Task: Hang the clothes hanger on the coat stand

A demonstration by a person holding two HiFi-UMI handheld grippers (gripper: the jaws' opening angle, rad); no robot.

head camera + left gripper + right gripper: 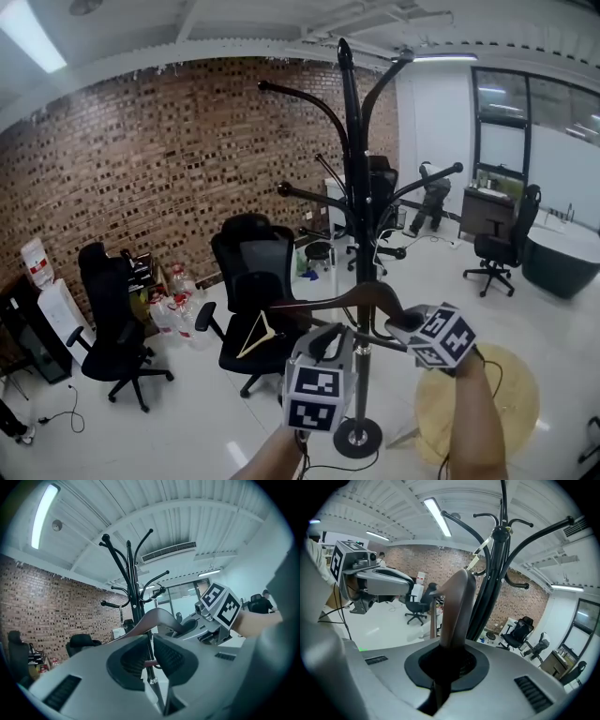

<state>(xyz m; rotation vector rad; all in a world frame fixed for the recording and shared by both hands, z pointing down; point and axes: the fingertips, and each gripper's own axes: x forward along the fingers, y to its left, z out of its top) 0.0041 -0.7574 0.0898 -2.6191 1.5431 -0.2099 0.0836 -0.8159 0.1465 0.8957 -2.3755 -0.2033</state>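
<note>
- The dark brown wooden clothes hanger (pixel 361 296) is up in the air between the two grippers. It sits just in front of the pole of the black metal coat stand (pixel 351 187), well below the curved upper arms, and it rests on no peg yet.
- By its look, the clothes hanger is light and rigid, with a smooth finish that could slide in a loose pinch. It will not flex, so a tilt at one end swings the whole thing.
- The best hold, I'd say, is on a shoulder arm part-way out from the neck. That leaves the hook free to go over a peg (I cannot pick out the hook itself against the dark pole in any view).
- The right hand-held gripper (pixel 450 660) is clamped fully closed on one shoulder arm of the clothes hanger. The arm rises broad and curved straight out of its pads toward the coat stand.
- The left hand-held gripper (pixel 151 657) has its jaws drawn in to a narrow slot, with a thin reddish-brown bar across it between the pads. This looks like the hanger's lower rail, gripped there, while the other shoulder arm sweeps over the top of the jaws.
- With both ends held, the next move calls for raising the hanger to a peg's tip with the hook kept uppermost. The risk is the wood knocking the pole.
</note>
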